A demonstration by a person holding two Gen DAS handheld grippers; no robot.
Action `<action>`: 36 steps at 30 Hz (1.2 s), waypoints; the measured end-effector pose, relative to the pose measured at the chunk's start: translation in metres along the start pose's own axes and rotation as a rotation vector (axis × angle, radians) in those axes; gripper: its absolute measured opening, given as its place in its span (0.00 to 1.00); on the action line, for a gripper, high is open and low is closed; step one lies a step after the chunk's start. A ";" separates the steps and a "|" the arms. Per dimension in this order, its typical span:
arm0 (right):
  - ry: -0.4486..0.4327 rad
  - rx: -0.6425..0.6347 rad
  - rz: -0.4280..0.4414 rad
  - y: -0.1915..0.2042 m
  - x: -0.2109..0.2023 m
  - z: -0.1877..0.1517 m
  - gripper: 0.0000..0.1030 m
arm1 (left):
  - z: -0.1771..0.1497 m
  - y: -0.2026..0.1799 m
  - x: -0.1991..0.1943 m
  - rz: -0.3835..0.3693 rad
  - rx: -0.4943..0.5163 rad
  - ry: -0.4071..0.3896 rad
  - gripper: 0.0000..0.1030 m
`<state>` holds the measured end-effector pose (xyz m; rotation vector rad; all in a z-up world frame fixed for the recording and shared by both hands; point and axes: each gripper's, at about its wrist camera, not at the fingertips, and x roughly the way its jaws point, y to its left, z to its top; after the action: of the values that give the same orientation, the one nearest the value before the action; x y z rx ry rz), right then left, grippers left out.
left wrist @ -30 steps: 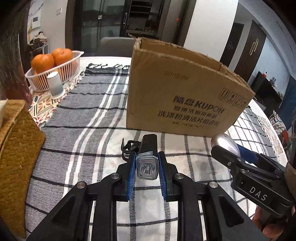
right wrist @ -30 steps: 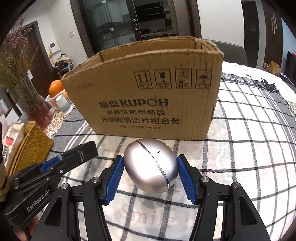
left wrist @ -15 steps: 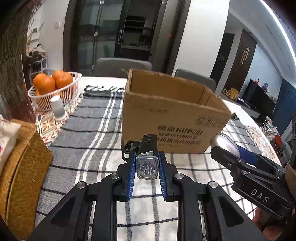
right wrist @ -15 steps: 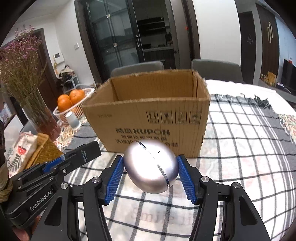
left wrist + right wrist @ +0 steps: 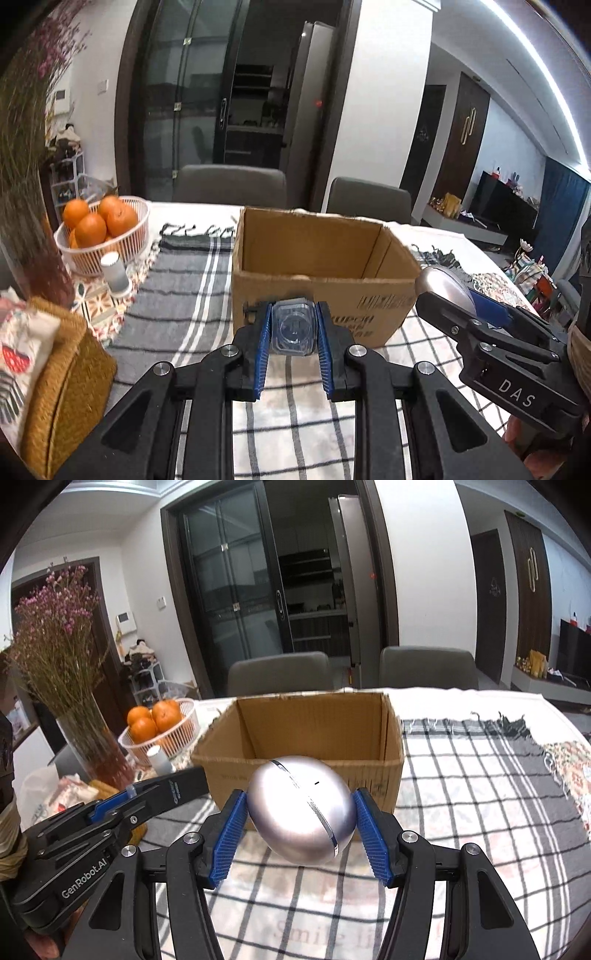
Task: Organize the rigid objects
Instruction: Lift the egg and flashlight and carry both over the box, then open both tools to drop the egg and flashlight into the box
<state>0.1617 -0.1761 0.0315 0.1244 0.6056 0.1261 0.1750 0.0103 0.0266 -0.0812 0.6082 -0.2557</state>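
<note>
2 grippers hang above the table's near edge: the left gripper (image 5: 292, 329) clamps a small flashlight (image 5: 293, 328), lens toward the camera, and the right gripper (image 5: 300, 818) clamps a silver egg-shaped case (image 5: 301, 814). Beyond both, the open cardboard box (image 5: 303, 738) stands mid-table on the checked cloth (image 5: 480, 794), with 1 basket of oranges (image 5: 105, 236) toward the far left corner.

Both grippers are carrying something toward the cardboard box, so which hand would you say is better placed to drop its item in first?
Probably the right. Its gripper holds the silver egg-shaped case centred before the cardboard box; the left gripper, with the small flashlight, faces the box's left half.
</note>
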 end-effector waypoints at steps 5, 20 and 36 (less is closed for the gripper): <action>-0.032 -0.001 -0.001 0.001 -0.002 0.015 0.58 | 0.016 0.000 0.006 -0.024 0.005 -0.016 0.23; -0.045 0.010 0.009 -0.005 0.024 0.059 0.58 | 0.065 0.000 0.035 -0.024 0.037 -0.049 0.23; 0.123 0.048 0.002 -0.023 0.092 0.086 0.58 | 0.090 0.002 0.106 -0.018 0.050 0.090 0.23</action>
<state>0.2880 -0.1916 0.0463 0.1645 0.7317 0.1215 0.3105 -0.0155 0.0414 -0.0268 0.6903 -0.2935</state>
